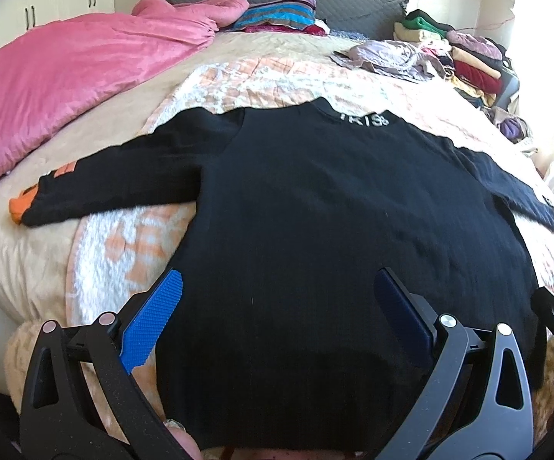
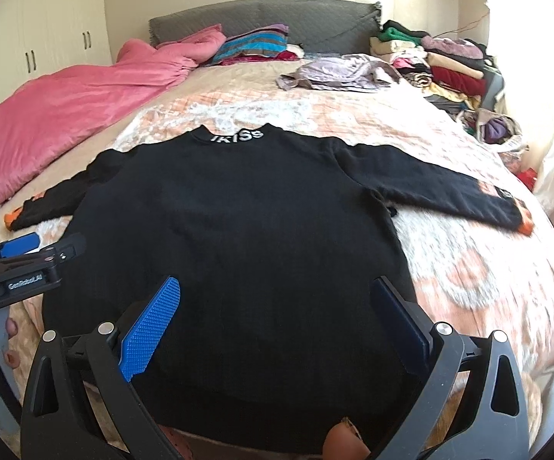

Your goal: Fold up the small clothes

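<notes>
Here, in the left wrist view, a black sweater (image 1: 315, 211) lies spread flat across the middle of the frame on a peach-patterned bedspread (image 1: 238, 80), collar toward the top and both sleeves stretched out to the sides, a layout that looks meant to ready it for folding. The left gripper (image 1: 278, 299) hovers at the bottom centre over the hem, its blue-padded fingers (image 1: 154, 326) wide apart and holding nothing, seemingly poised to take the lower edge. A pink blanket (image 1: 66, 88) is pushed to the upper left, and a pile of clothes (image 1: 464, 57) sits at the upper right, likely kept aside to leave working room.

In the right wrist view, the sweater fills the centre again, its orange-cuffed sleeve (image 2: 468, 191) reaching toward the right edge. The right gripper (image 2: 277, 299) sits at the bottom centre above the hem, fingers (image 2: 150, 329) likewise spread and empty. The left gripper appears at the left edge, beside the sweater's lower corner. The grey headboard (image 2: 269, 19) runs along the top. No fold appears to have been made yet.
</notes>
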`<state>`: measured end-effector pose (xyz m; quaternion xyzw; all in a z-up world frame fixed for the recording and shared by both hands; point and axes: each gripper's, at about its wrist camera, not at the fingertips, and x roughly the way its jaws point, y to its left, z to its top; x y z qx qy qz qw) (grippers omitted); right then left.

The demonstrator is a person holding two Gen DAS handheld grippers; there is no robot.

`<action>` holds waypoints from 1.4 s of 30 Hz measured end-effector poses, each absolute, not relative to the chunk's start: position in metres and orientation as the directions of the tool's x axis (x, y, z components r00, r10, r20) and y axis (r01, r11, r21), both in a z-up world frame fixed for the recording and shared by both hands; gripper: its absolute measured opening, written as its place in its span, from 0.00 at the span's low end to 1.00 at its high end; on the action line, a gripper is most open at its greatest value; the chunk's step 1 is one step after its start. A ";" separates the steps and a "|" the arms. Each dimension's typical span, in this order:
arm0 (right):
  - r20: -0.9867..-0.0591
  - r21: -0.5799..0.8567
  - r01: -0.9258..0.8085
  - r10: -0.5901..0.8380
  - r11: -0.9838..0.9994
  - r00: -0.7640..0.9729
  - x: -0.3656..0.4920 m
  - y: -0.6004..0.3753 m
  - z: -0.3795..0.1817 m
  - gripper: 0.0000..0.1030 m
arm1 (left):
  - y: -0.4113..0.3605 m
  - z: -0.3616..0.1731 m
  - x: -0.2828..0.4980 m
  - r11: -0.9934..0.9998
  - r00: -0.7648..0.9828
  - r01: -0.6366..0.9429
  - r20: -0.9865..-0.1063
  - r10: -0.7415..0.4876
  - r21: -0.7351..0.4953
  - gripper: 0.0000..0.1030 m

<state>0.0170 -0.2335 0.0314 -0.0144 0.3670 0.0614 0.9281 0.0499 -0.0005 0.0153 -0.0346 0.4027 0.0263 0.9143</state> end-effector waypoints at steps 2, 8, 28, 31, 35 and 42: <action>-0.677 0.015 -0.126 0.103 0.992 0.729 0.027 -0.232 0.036 0.96 | 0.000 0.018 0.059 0.996 0.676 -0.081 -0.736 0.024 -0.042 0.91; -0.667 -0.005 -0.136 0.099 0.991 0.738 0.058 -0.226 0.048 0.96 | 0.005 0.025 0.088 0.994 0.681 -0.104 -0.731 0.039 -0.045 0.91; -0.687 0.038 -0.086 0.088 0.996 0.721 0.149 -0.246 0.061 0.96 | -0.009 0.036 0.160 0.992 0.668 -0.117 -0.743 0.043 -0.048 0.91; -0.691 0.069 -0.058 0.090 0.996 0.717 0.162 -0.260 0.061 0.96 | -0.016 0.034 0.172 0.993 0.663 -0.110 -0.748 0.036 -0.049 0.91; -0.701 0.104 0.005 0.070 0.995 0.710 0.180 -0.288 0.059 0.96 | -0.027 0.030 0.187 0.994 0.651 -0.101 -0.758 0.029 -0.048 0.91; -0.725 0.136 0.136 0.005 0.981 0.689 0.205 -0.341 0.053 0.96 | -0.046 0.020 0.213 0.996 0.627 -0.080 -0.779 0.014 -0.047 0.91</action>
